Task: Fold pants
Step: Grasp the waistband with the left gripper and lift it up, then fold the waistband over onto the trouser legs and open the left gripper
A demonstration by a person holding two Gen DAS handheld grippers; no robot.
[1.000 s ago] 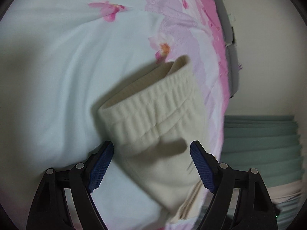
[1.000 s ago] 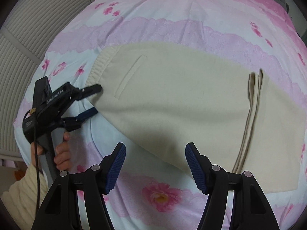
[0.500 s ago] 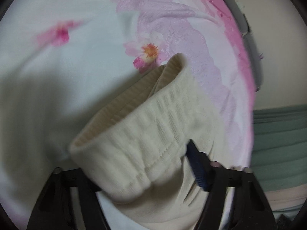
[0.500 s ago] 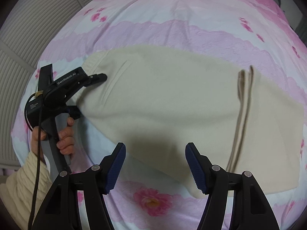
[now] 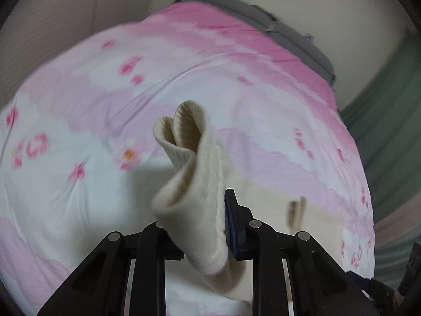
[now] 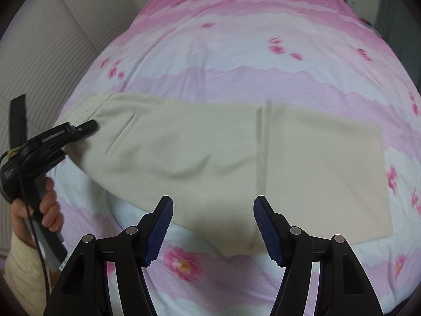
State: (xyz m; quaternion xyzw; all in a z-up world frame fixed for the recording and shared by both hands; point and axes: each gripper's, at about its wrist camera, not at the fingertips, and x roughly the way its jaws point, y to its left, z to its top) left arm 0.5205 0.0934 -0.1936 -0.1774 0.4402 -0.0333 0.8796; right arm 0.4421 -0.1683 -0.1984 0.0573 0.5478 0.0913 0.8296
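Cream pants (image 6: 200, 152) lie across a pink floral bedspread (image 6: 236, 60), legs folded over at a crease line (image 6: 263, 147). My left gripper (image 5: 194, 226) is shut on the ribbed waistband (image 5: 189, 142) and lifts it off the bed; the band curls upward between the fingers. It also shows in the right wrist view (image 6: 79, 131) at the pants' left end. My right gripper (image 6: 213, 223) is open and empty, hovering just above the near edge of the pants.
A grey mattress edge (image 5: 297, 34) runs along the bed's far side. A green curtain (image 5: 389, 110) hangs at the right. A ribbed white wall (image 6: 44, 60) stands left of the bed. The person's hand (image 6: 44, 210) holds the left gripper's handle.
My left gripper closed on the waistband and raised it, tilting up so the far bed shows. My right gripper stayed open, drifting slightly over the pants' near edge.
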